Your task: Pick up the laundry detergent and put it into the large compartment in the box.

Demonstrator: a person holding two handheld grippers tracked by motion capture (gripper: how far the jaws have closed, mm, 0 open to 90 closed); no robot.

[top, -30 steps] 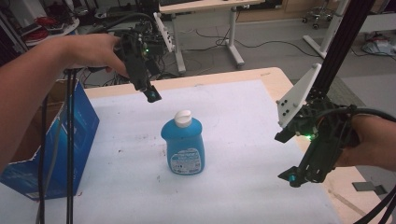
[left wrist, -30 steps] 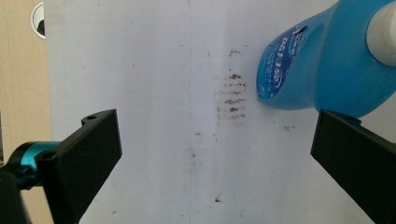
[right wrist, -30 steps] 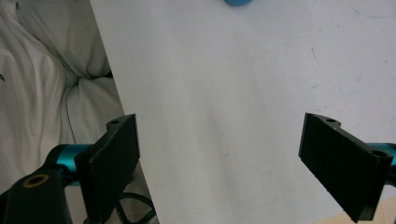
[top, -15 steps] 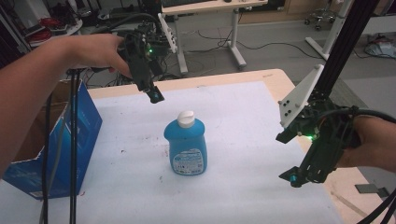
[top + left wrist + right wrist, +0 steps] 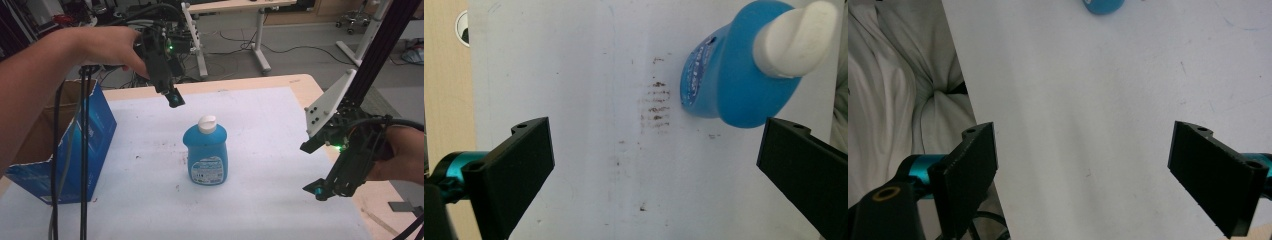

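A blue soap bottle [image 5: 205,155] with a white cap [image 5: 207,124] stands upright in the middle of the white sheet [image 5: 270,125]. My left gripper [image 5: 175,100] hangs in the air behind and left of it, pointing down, jaws open and empty. Its own view has the bottle [image 5: 729,80] at the upper right, beyond the left gripper [image 5: 654,165]. My right gripper [image 5: 320,192] hovers low at the table's right edge, well apart from the bottle, jaws wide open. Between the right gripper's [image 5: 1083,170] jaws lies bare sheet, with the bottle's base [image 5: 1103,6] at the top edge.
An open blue cardboard box [image 5: 95,130] stands at the table's left side. Black cables [image 5: 85,175] hang in front of it. The wooden table edge [image 5: 300,82] shows beyond the sheet. Faint brown smudges [image 5: 656,105] mark the sheet beside the bottle.
My left gripper has drifted a touch to the right. The bottle and my right gripper keep their places.
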